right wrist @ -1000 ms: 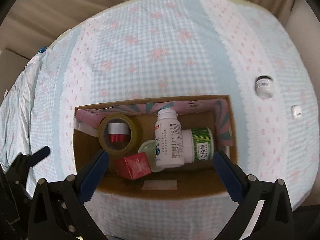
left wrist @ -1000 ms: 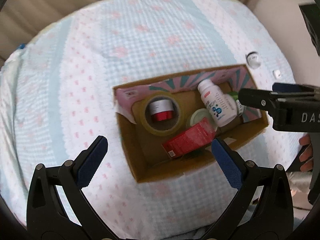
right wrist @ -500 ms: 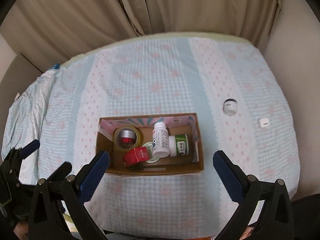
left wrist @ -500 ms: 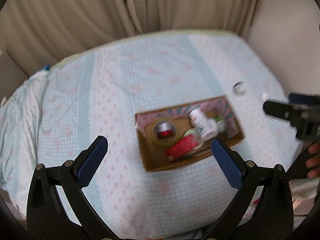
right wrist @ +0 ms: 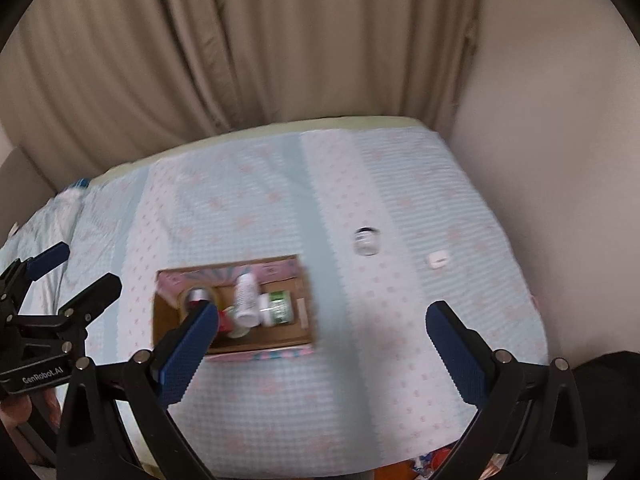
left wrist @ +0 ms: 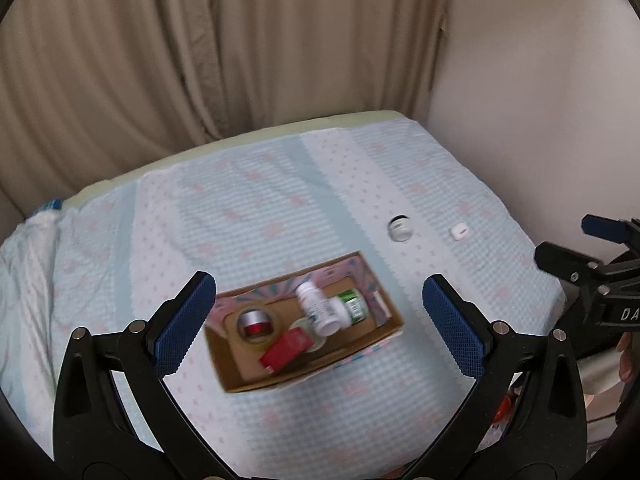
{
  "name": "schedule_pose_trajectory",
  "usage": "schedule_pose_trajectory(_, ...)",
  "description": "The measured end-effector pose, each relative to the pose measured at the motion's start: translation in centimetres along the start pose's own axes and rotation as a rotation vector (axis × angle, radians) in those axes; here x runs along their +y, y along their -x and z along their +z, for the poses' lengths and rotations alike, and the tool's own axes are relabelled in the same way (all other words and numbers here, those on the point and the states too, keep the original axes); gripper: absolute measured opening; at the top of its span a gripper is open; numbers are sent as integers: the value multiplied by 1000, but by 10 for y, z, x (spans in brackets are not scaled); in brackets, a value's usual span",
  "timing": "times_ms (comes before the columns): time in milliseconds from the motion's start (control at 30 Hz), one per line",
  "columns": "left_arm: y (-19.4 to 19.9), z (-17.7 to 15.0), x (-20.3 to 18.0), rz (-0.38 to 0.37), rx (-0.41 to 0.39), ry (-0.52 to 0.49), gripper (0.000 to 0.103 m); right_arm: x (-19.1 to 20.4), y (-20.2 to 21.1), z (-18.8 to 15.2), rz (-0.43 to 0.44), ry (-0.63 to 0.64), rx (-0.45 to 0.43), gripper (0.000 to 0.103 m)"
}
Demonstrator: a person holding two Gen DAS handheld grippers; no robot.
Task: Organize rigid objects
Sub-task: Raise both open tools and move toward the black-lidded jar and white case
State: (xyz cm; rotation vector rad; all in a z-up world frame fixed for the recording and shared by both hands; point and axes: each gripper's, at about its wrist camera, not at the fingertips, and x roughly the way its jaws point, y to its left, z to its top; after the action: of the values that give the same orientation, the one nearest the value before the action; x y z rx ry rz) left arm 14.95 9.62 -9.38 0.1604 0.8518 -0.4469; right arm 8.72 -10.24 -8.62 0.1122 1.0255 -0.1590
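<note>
An open cardboard box sits on the bed. It holds a tape roll, a red carton, a white bottle and a green-labelled bottle. A small white jar and a small white block lie on the cover to the box's right. My left gripper is open and empty, held high and back from the box. My right gripper is open and empty too, also well back from it.
The bed has a light blue and pink patterned cover. Beige curtains hang behind it and a plain wall stands on the right. The other gripper shows at each view's side edge.
Both grippers have pulled up and away from the box, so the box looks much smaller and the curtains and wall have come into view. Both stayed open.
</note>
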Motion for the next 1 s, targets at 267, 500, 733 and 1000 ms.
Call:
schedule_pose_trajectory(267, -42, 29, -88, -18, 17, -17, 103, -98, -20, 5, -41, -51, 1, 103)
schedule_pose_trajectory(500, -114, 60, -164, -22, 77, 11, 103, -192, -71, 17, -12, -88, 57, 103)
schedule_pose_trajectory(733, -199, 81, -213, -10, 176, 49, 103, -263, -138, 31, 16, -88, 122, 103)
schedule_pose_trajectory(1000, -276, 95, -236, 3, 285, 29, 103, -297, -212, 35, 31, -158, 199, 103)
